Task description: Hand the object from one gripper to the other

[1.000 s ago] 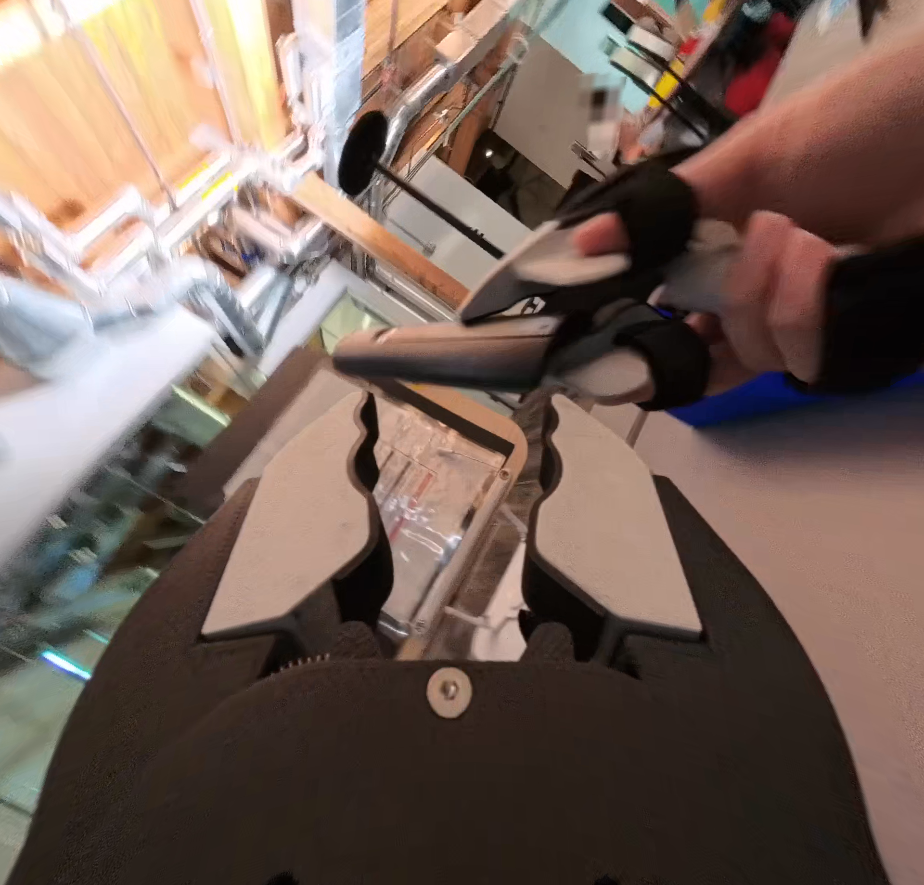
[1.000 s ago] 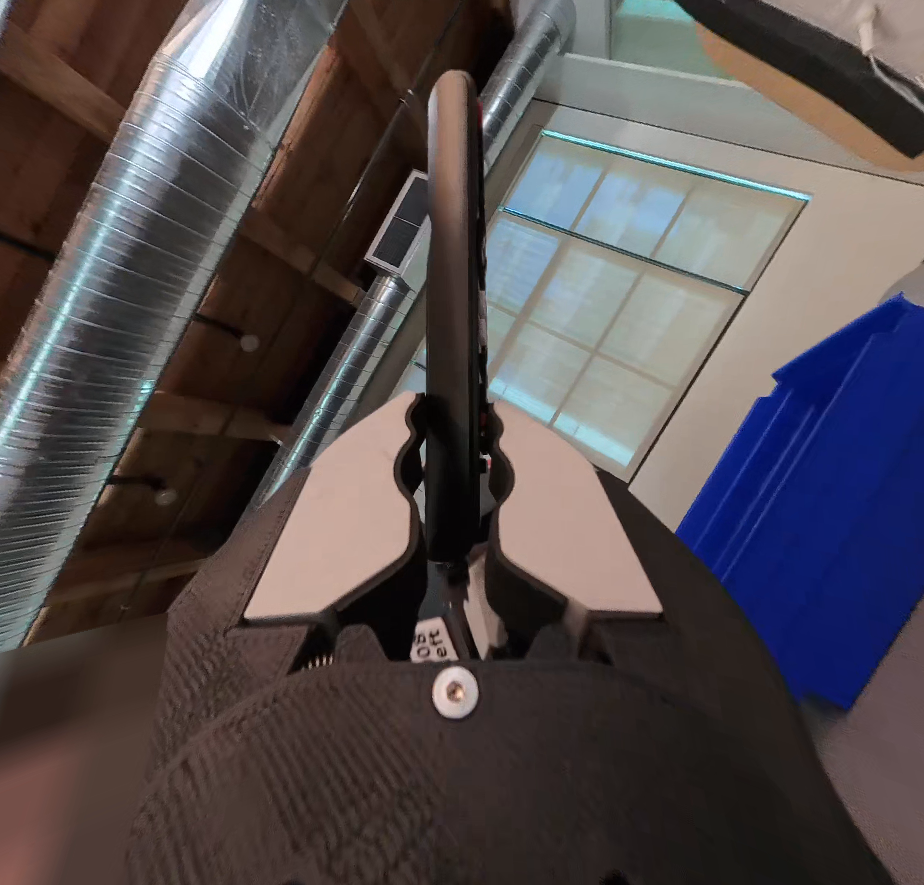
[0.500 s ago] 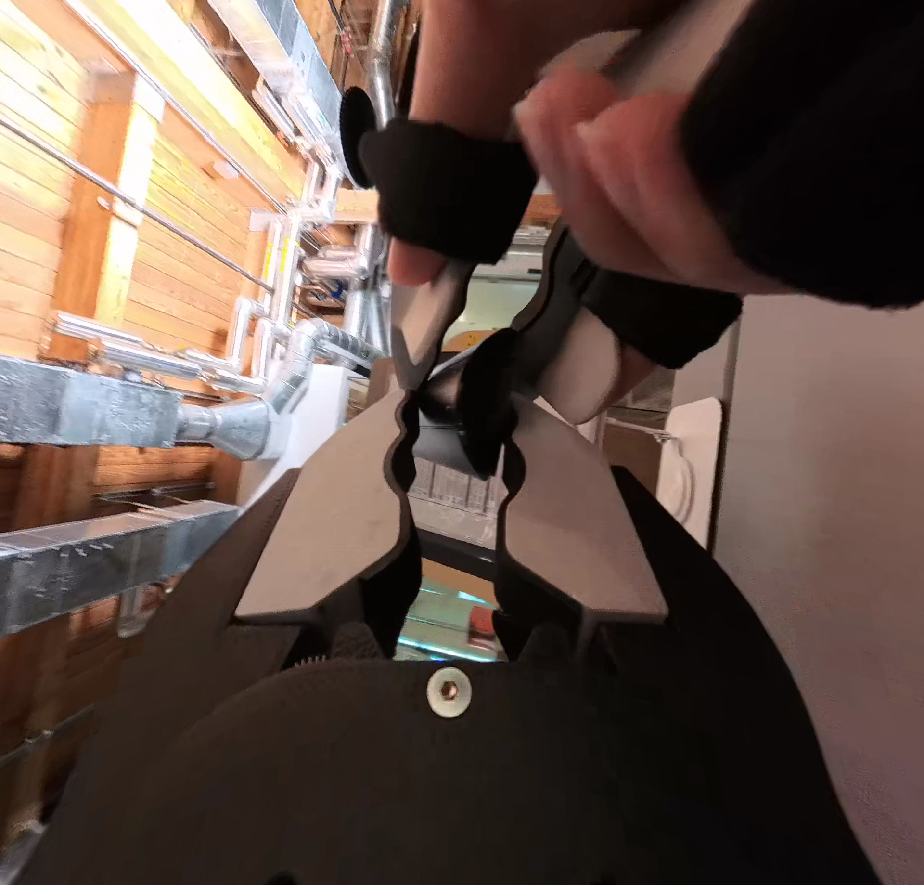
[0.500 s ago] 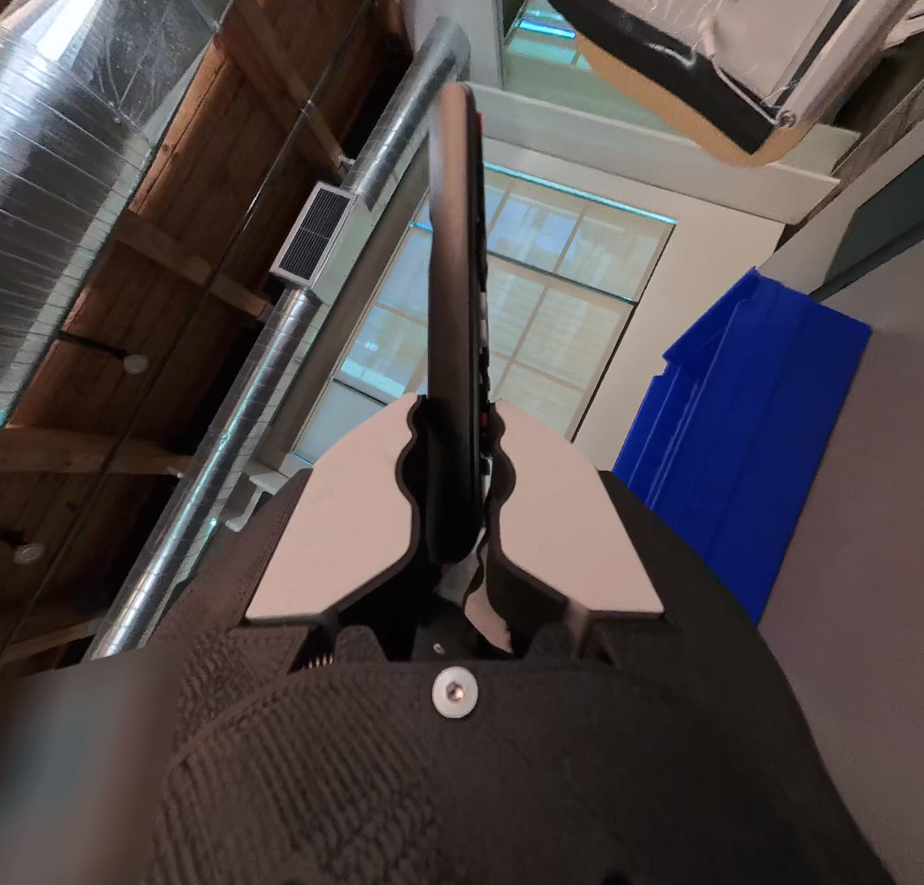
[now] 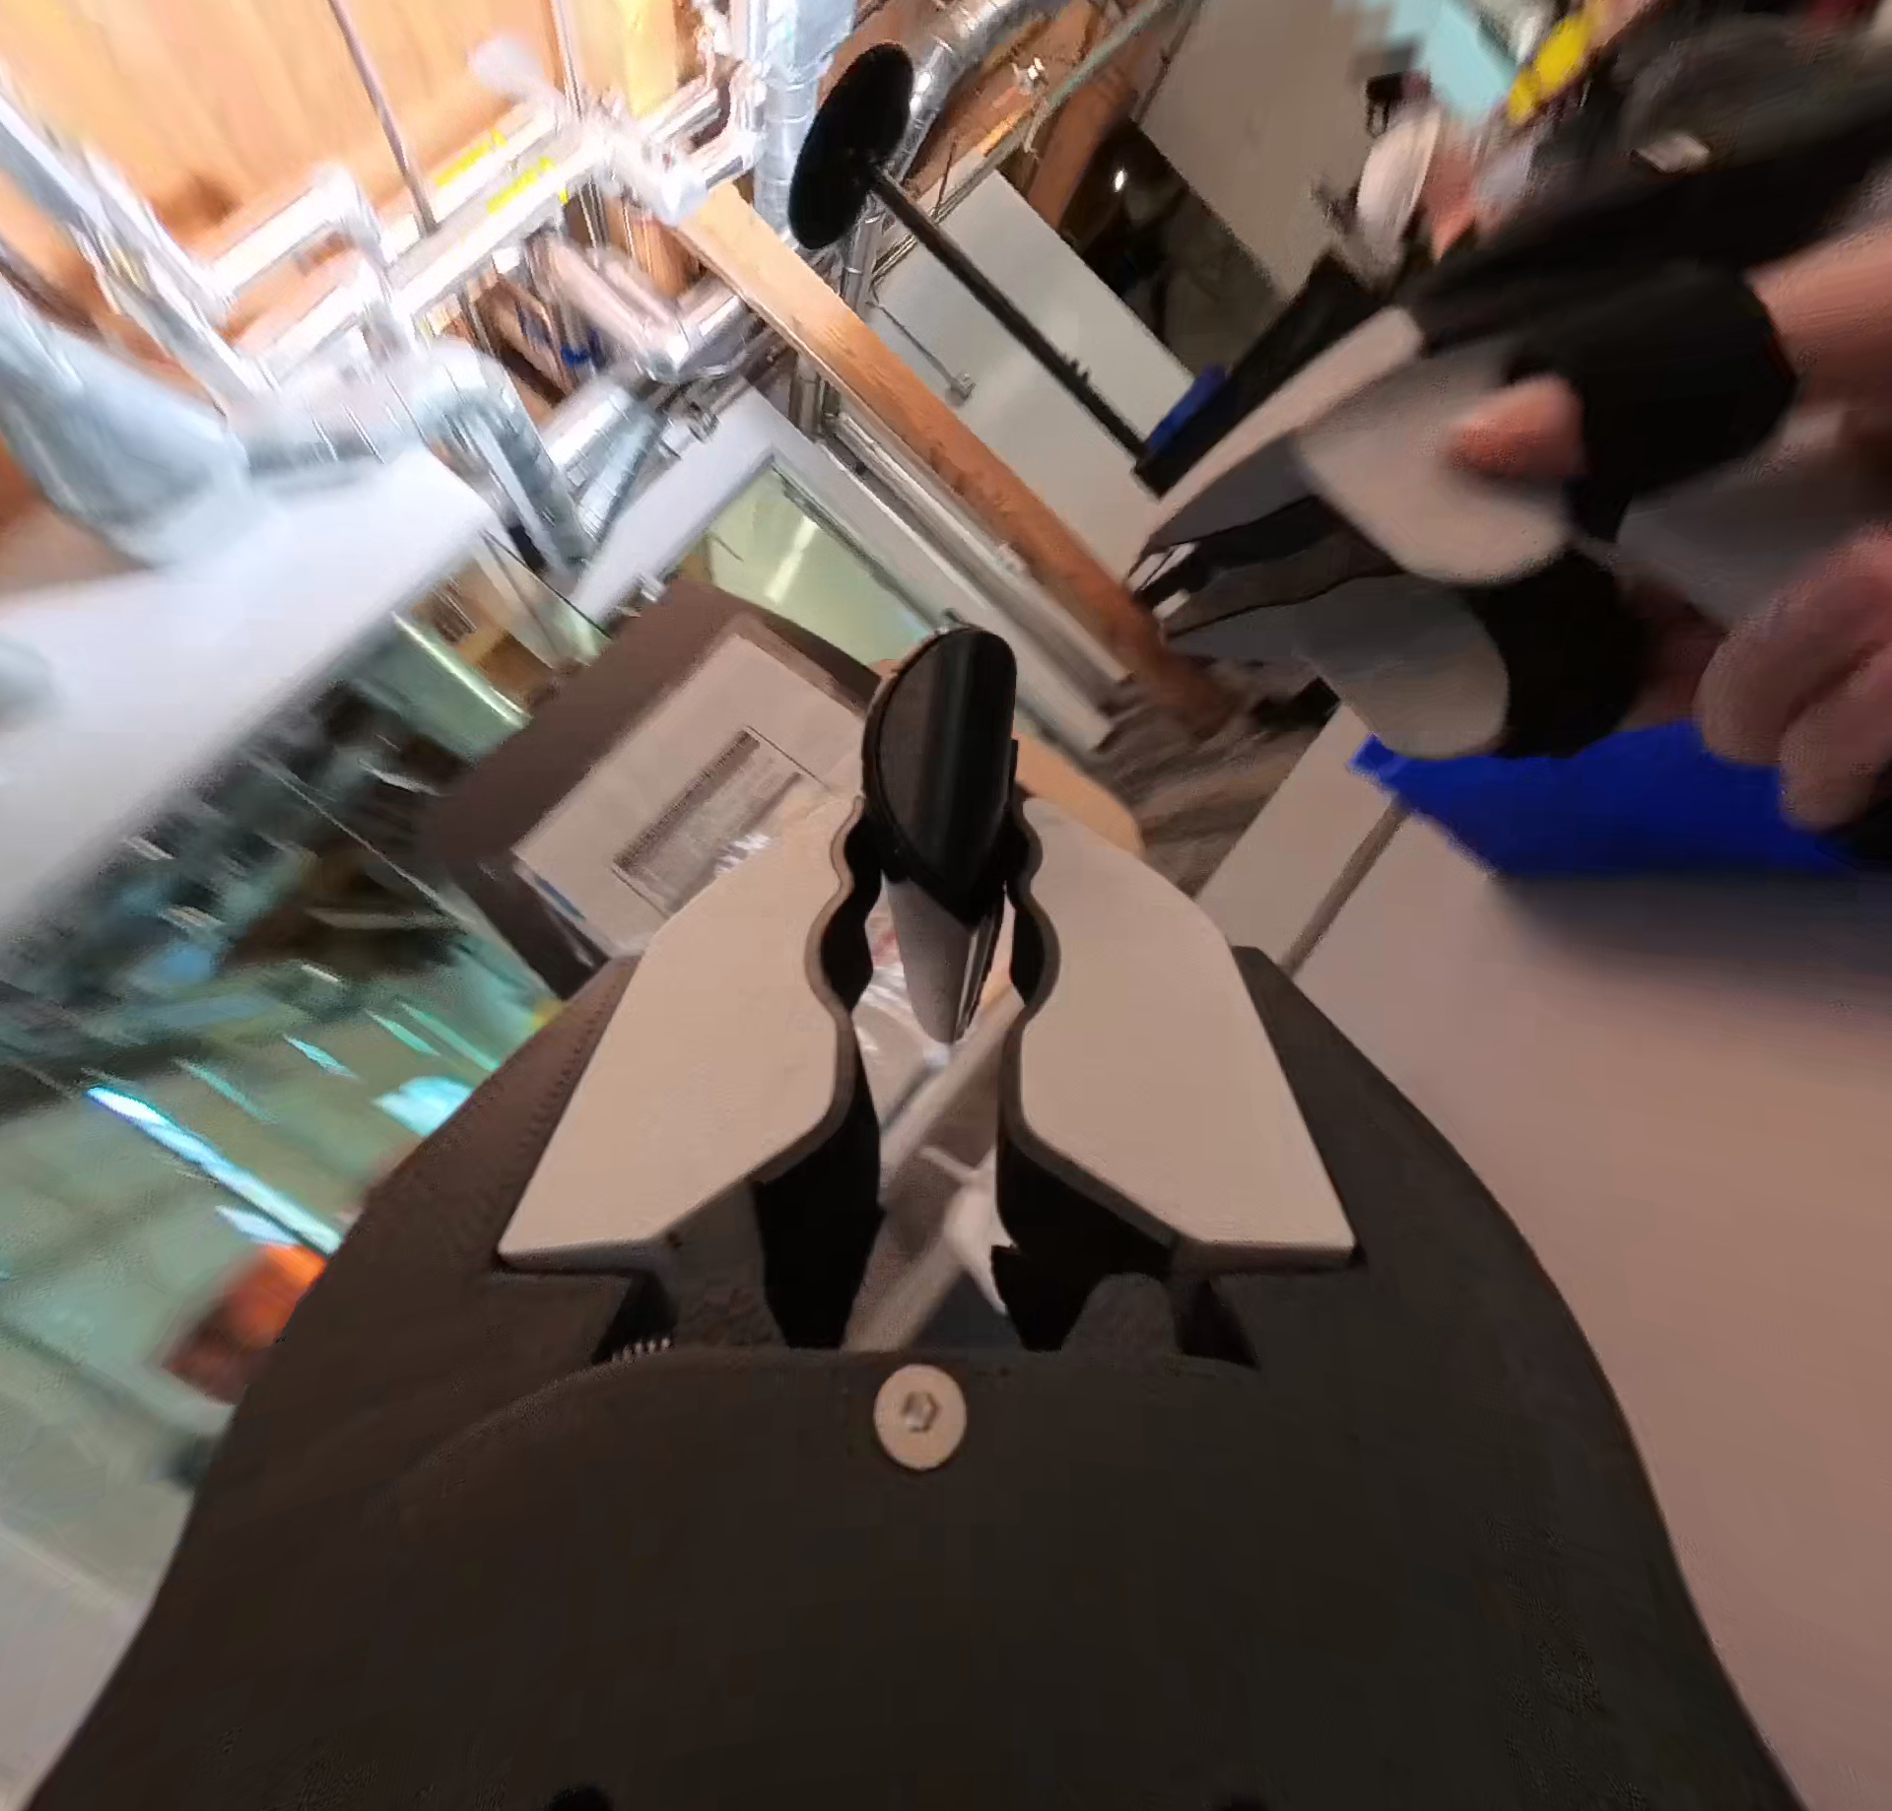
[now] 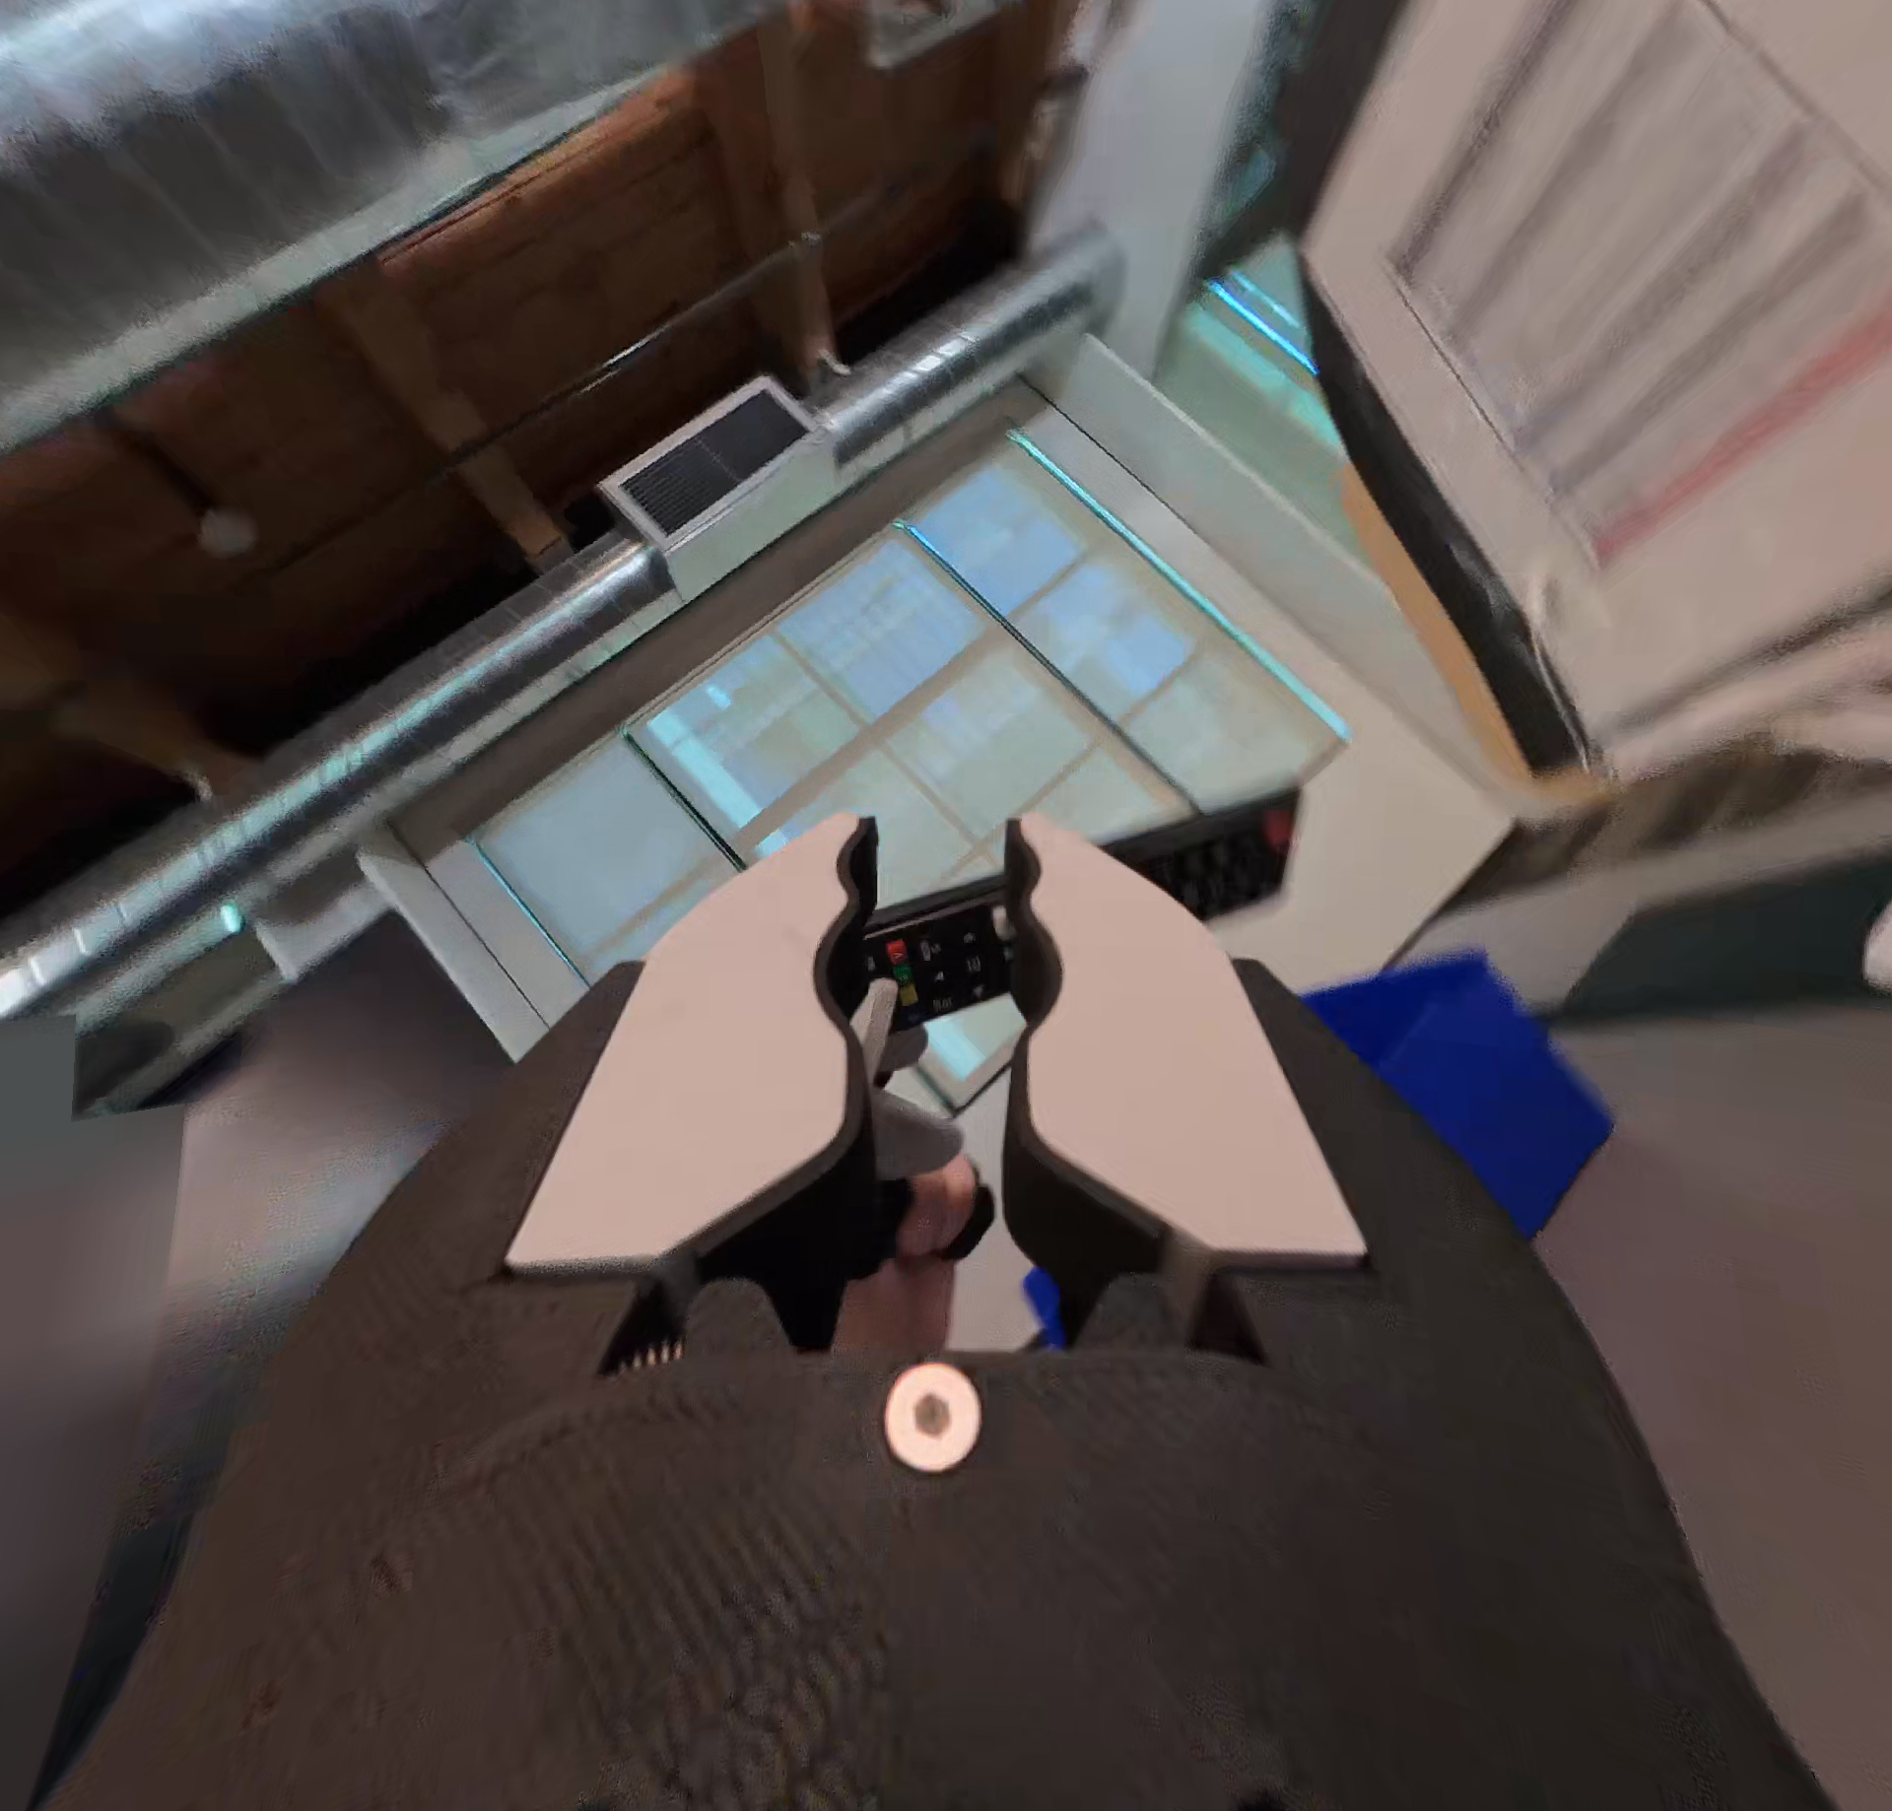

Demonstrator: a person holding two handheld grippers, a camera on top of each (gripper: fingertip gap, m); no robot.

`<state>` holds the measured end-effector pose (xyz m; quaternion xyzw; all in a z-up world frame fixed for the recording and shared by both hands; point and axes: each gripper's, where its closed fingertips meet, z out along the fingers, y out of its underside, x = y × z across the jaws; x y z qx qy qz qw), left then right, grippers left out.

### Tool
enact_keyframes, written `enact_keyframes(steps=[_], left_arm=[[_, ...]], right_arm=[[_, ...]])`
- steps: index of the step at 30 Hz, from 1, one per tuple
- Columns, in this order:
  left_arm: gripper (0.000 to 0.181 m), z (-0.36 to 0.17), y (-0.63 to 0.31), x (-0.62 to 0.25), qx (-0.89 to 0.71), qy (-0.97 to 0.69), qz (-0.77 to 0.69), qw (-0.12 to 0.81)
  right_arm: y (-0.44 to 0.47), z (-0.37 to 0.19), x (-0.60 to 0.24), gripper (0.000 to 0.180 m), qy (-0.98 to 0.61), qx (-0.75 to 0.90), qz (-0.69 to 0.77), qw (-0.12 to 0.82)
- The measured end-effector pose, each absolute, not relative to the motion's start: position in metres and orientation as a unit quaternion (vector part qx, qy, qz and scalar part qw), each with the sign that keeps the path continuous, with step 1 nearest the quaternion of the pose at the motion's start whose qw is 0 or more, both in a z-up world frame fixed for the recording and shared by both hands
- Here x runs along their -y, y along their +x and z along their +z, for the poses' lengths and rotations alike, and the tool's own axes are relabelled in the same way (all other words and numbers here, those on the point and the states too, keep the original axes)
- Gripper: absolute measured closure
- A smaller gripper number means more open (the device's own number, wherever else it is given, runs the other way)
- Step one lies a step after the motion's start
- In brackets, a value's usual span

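A black remote control (image 5: 940,759) stands end-on between the tips of my left gripper (image 5: 937,841), which is shut on it. My right gripper (image 6: 942,841) is open and holds nothing. In the right wrist view the remote (image 6: 947,953) lies crosswise just beyond the right fingertips, buttons facing the camera. The left gripper's fingers (image 6: 889,1030) clamp it from below, with a gloved hand (image 6: 927,1224) behind them. In the left wrist view the right gripper (image 5: 1280,574) is off to the upper right, held by a gloved hand (image 5: 1597,380), apart from the remote.
A blue bin (image 5: 1618,810) stands on the grey table (image 5: 1587,1199) at the right; it also shows in the right wrist view (image 6: 1454,1096). Metal ducts (image 6: 512,626), wooden beams and a window (image 6: 921,697) fill the background. Both views are blurred by motion. Across from one pair of fingers to the other is roughly 8 centimeters.
The remote went from my right gripper to my left one. The left jaws shut on it; the right jaws opened and drew back from it.
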<state>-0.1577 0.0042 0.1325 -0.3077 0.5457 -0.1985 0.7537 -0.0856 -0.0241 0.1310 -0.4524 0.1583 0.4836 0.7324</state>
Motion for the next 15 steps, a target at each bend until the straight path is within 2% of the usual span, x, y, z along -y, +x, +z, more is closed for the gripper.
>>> enact_keyframes(steps=[2, 5, 9, 11, 15], left_arm=[[0.158, 0.144, -0.166, -0.011, -0.516, -0.367, -0.321, 0.704], [0.158, 0.154, -0.174, -0.018, -0.463, -0.433, -0.515, 0.577], [0.158, 0.151, -0.173, -0.024, -0.411, -0.466, -0.664, 0.416], [0.158, 0.143, -0.169, -0.019, -0.425, -0.468, -0.69, 0.352], [0.158, 0.139, -0.167, -0.01, -0.442, -0.459, -0.709, 0.303]], right_arm=[[-0.092, 0.15, 0.034, 0.155, -0.458, -0.071, 0.406, 0.787], [-0.107, 0.159, 0.041, 0.143, -0.488, 0.042, 0.204, 0.848], [-0.139, 0.156, 0.041, 0.133, -0.493, 0.174, -0.035, 0.852], [-0.153, 0.149, 0.037, 0.133, -0.508, 0.223, -0.077, 0.829], [-0.155, 0.132, 0.026, 0.134, -0.582, 0.25, -0.018, 0.774]])
